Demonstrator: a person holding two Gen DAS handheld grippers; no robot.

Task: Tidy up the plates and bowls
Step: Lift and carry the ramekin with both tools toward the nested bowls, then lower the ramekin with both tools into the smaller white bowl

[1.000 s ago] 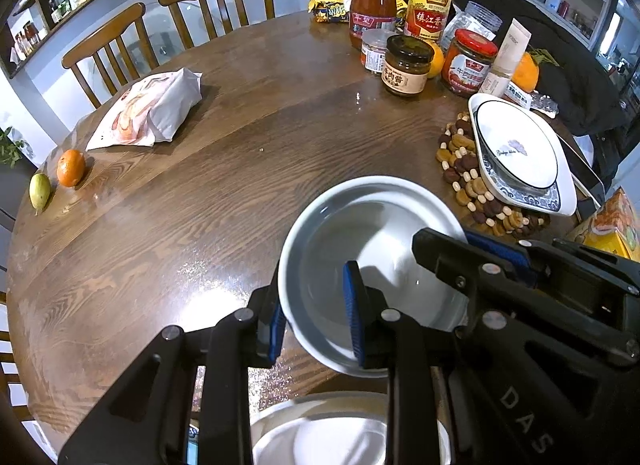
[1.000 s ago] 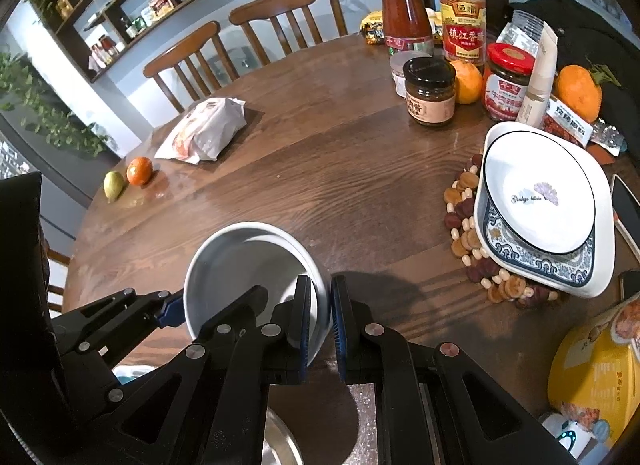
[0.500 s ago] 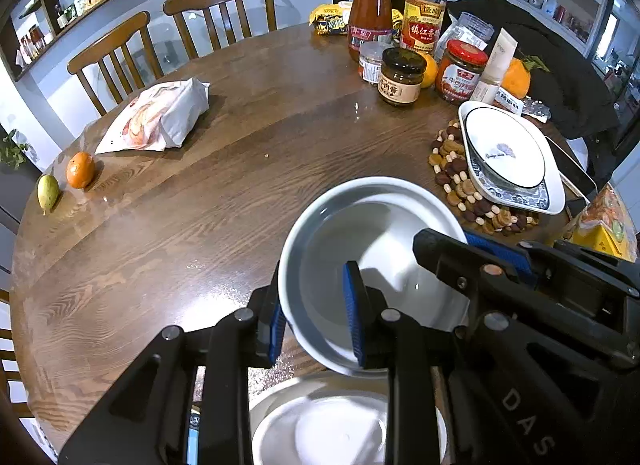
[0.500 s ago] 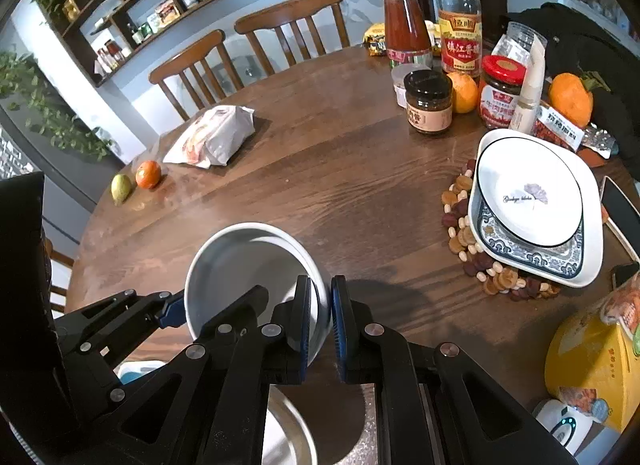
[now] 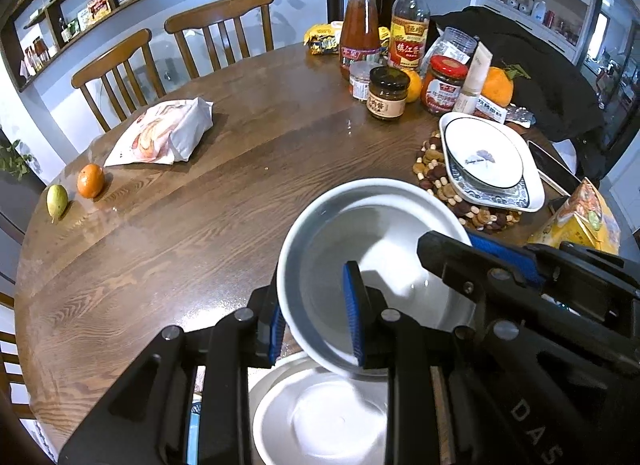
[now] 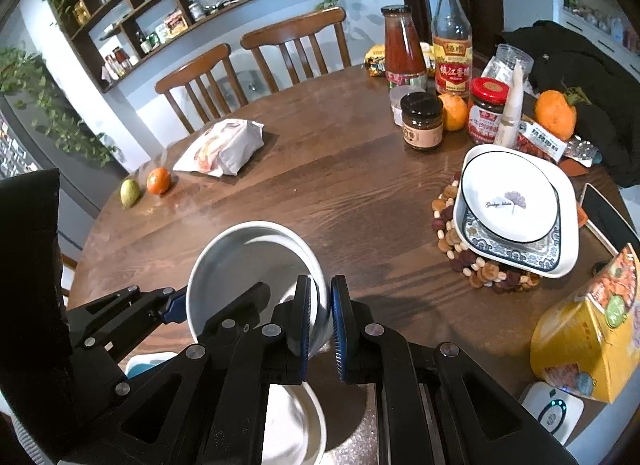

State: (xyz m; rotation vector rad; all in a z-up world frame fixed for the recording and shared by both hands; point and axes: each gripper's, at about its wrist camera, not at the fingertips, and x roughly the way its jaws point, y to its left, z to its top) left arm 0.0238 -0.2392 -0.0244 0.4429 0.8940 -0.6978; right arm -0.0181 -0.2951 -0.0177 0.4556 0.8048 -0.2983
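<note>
A white bowl [image 5: 384, 261] hangs tilted above the round wooden table [image 5: 180, 233], held from both sides. My left gripper [image 5: 314, 317] is shut on its near-left rim, one blue pad inside the bowl and one outside. My right gripper [image 6: 320, 313] is shut on the opposite rim, and in the left wrist view the right gripper [image 5: 492, 261] comes in from the right. In the right wrist view the bowl [image 6: 248, 265] sits at centre with the left gripper [image 6: 176, 301] on its left edge. Directly below lies a white plate [image 5: 320, 421]. A stack of plates [image 5: 484, 157] rests on a beaded trivet [image 5: 436, 181] at right.
Jars and sauce bottles [image 5: 388, 93] crowd the table's far right, with oranges among them. A snack bag [image 5: 164, 133], an orange [image 5: 90, 181] and a pear [image 5: 56, 201] lie at left. A yellow carton [image 6: 584, 341] stands near right. Two chairs [image 5: 216, 33] stand behind.
Both grippers have lifted the bowl up and back from the table. The table looks farther away, and more of the white plate underneath shows.
</note>
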